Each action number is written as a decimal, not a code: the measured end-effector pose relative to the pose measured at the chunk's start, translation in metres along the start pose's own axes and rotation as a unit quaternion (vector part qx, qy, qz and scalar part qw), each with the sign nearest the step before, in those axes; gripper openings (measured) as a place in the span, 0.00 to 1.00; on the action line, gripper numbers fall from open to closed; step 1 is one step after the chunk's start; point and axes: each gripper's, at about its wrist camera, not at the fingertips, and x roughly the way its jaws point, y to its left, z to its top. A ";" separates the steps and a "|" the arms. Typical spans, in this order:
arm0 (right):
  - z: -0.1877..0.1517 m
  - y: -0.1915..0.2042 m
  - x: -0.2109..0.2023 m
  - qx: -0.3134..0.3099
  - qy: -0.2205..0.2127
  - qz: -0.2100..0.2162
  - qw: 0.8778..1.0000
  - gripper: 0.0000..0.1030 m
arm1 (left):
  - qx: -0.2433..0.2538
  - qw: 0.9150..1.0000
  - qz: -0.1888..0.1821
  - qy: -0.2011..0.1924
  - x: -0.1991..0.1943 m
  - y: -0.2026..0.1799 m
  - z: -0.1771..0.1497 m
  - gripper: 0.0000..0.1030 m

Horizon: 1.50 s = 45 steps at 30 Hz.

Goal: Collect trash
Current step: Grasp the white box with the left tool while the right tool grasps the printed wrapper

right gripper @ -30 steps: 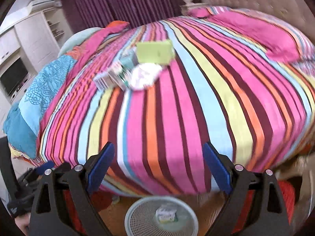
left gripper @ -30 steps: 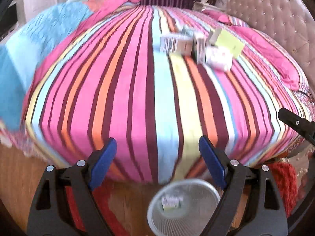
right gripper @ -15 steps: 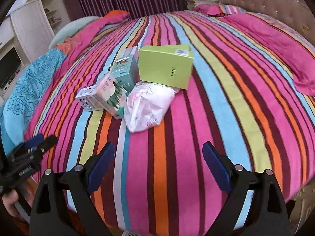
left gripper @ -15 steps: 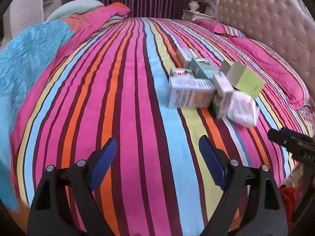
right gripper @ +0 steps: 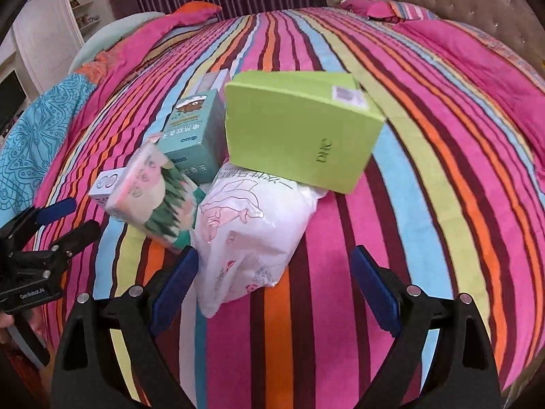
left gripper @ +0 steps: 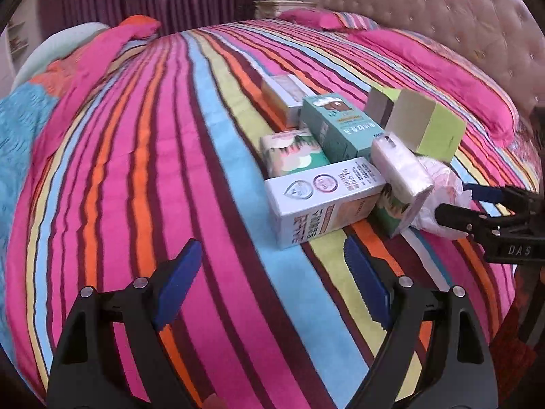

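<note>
striped bed point(right gripper: 425, 136), white bag point(right gripper: 248, 238) between right hand-held gripper point(right gripper: 272, 272) fingers

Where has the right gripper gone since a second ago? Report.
Yes: the right gripper has moved forward over the bed, toward the white bag.

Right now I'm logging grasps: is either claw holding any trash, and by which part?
Nothing is held. The left claw and right claw are both open; the white plastic packet lies between the right one's fingers, ungripped.
</note>
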 end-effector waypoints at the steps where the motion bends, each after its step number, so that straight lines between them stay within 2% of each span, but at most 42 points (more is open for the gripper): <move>1: 0.001 0.000 0.002 -0.001 0.001 0.002 1.000 0.84 | 0.005 1.000 -0.003 0.001 0.003 0.000 0.003 0.81; 7: 0.004 -0.003 0.005 -0.017 -0.005 -0.004 1.000 0.84 | 0.039 0.999 -0.022 0.015 0.026 -0.003 0.018 0.81; 12: 0.008 -0.003 0.007 -0.031 -0.007 0.006 0.999 0.84 | 0.036 0.998 -0.056 0.018 0.036 -0.004 0.027 0.81; 16: 0.011 -0.004 0.008 -0.025 -0.007 0.015 1.000 0.84 | 0.006 0.995 -0.100 0.025 0.044 -0.003 0.031 0.81; 19: 0.013 -0.002 0.009 -0.041 -0.016 -0.001 0.999 0.84 | -0.040 0.991 -0.117 0.056 0.059 0.000 0.032 0.81; 23: 0.016 0.000 0.012 -0.059 -0.027 -0.015 0.998 0.84 | -0.093 0.987 -0.121 0.060 0.065 0.008 0.036 0.81; 25: 0.019 0.000 0.016 -0.053 -0.023 -0.010 0.998 0.84 | -0.114 0.985 -0.117 0.059 0.065 0.008 0.036 0.77; 27: 0.021 0.000 0.018 -0.047 -0.018 -0.004 0.999 0.84 | -0.108 0.988 -0.100 0.056 0.062 0.005 0.033 0.54; 30: 0.021 -0.001 0.019 -0.035 -0.013 0.015 0.999 0.77 | -0.097 0.991 -0.078 0.046 0.055 -0.001 0.025 0.46; 34: 0.020 -0.001 0.015 -0.027 -0.010 0.043 0.999 0.55 | -0.100 0.992 -0.073 0.021 0.041 -0.005 0.013 0.40; 37: 0.019 0.000 0.011 -0.031 -0.012 0.042 0.999 0.51 | -0.093 0.994 -0.060 0.003 0.033 -0.014 0.009 0.38; 40: 0.015 -0.002 0.008 -0.025 -0.015 0.046 0.999 0.48 | -0.089 0.994 -0.067 0.000 0.033 -0.021 0.007 0.38; 45: 0.012 -0.007 0.000 -0.017 -0.017 0.059 0.998 0.41 | -0.081 0.996 -0.043 -0.024 0.026 -0.032 0.013 0.35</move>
